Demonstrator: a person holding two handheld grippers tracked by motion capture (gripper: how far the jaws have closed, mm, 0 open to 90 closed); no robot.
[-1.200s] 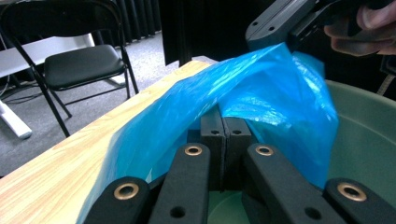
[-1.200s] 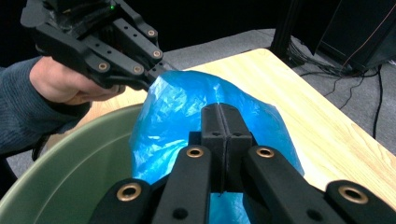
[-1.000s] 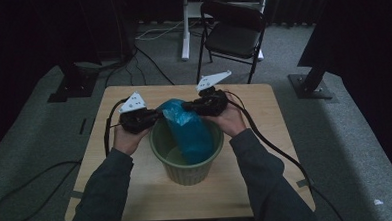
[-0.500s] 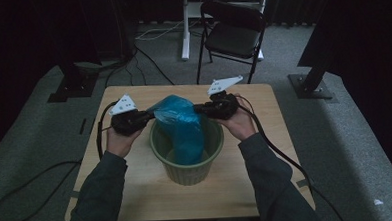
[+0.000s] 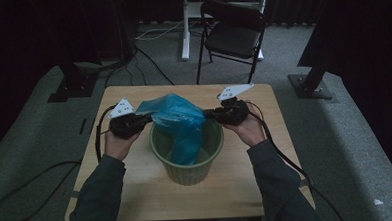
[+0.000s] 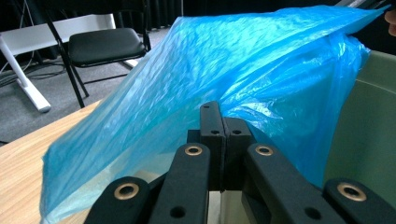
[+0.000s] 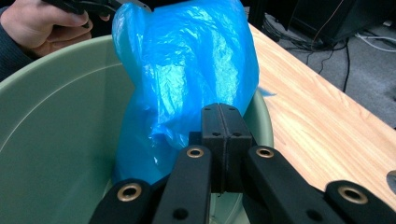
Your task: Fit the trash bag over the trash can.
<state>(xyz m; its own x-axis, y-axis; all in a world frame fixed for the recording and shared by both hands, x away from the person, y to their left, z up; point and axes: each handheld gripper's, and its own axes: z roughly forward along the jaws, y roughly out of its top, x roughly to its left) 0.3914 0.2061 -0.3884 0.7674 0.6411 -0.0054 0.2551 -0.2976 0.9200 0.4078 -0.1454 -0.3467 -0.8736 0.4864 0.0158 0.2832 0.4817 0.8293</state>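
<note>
Dim carpeted floor surrounds a small wooden table [image 5: 137, 193]; on it stands a green bin [image 5: 189, 171], with a blue plastic bag [image 5: 176, 116] stretched over its far rim and hanging down inside; the left gripper [image 5: 143, 121] pinches the bag's left edge, jaws pressed together, and the right gripper [image 5: 209, 114] pinches its right edge likewise; the bag's mouth runs left to right between them, just above the bin, so the likely next move is spreading it outward and down over the rim; a black chair [image 5: 233, 36] stands beyond.

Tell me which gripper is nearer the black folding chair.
Right. The right gripper sits below the black folding chair; the left gripper is farther, across the blue bag.
</note>
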